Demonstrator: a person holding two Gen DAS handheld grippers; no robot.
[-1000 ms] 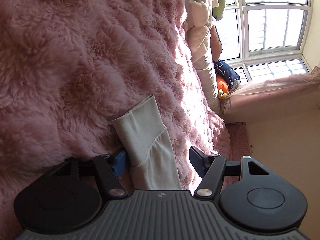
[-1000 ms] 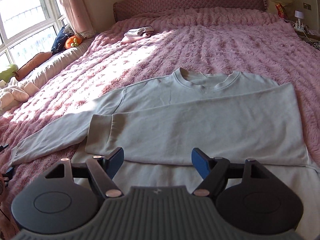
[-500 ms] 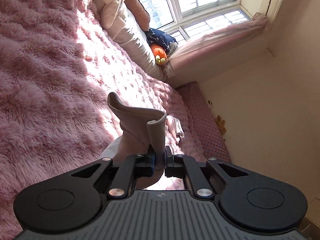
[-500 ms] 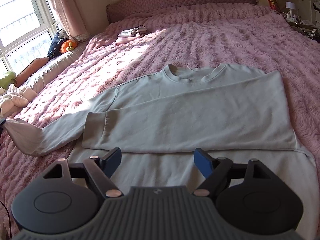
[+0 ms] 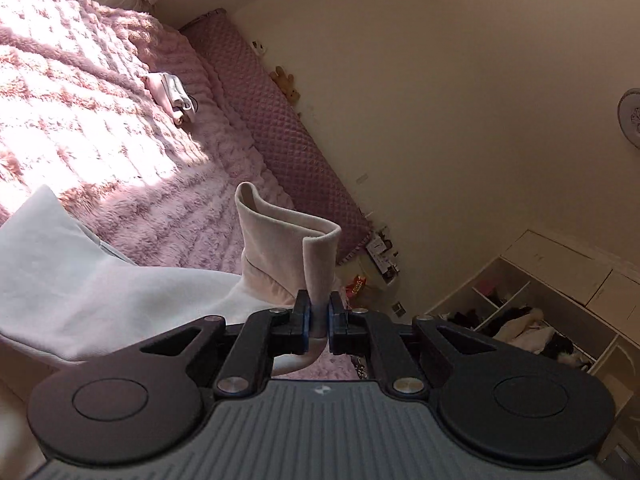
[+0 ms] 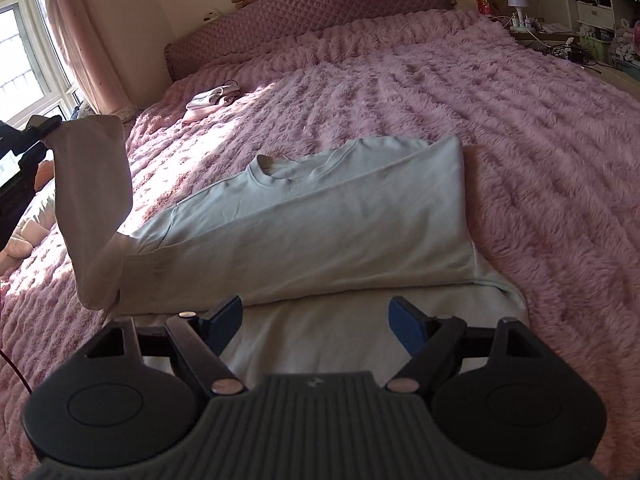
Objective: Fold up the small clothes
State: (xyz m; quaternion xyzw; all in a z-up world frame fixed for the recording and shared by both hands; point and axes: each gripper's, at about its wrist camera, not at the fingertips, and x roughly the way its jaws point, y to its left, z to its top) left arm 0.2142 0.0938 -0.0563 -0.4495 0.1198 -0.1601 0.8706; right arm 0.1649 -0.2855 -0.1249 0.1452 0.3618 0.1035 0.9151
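Grey sweatshirt (image 6: pixel 320 232) cuff (image 5: pixel 316 276) in left gripper (image 5: pixel 318 322), no readable label.

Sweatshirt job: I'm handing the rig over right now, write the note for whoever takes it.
Left gripper: shut on the cuff, sleeve lifted off the bed.
Right gripper: open, empty, above the lower part of the sweatshirt.
Done: the far sleeve lies folded across the chest.
Left: lay the lifted sleeve across the body, then fold the body up.
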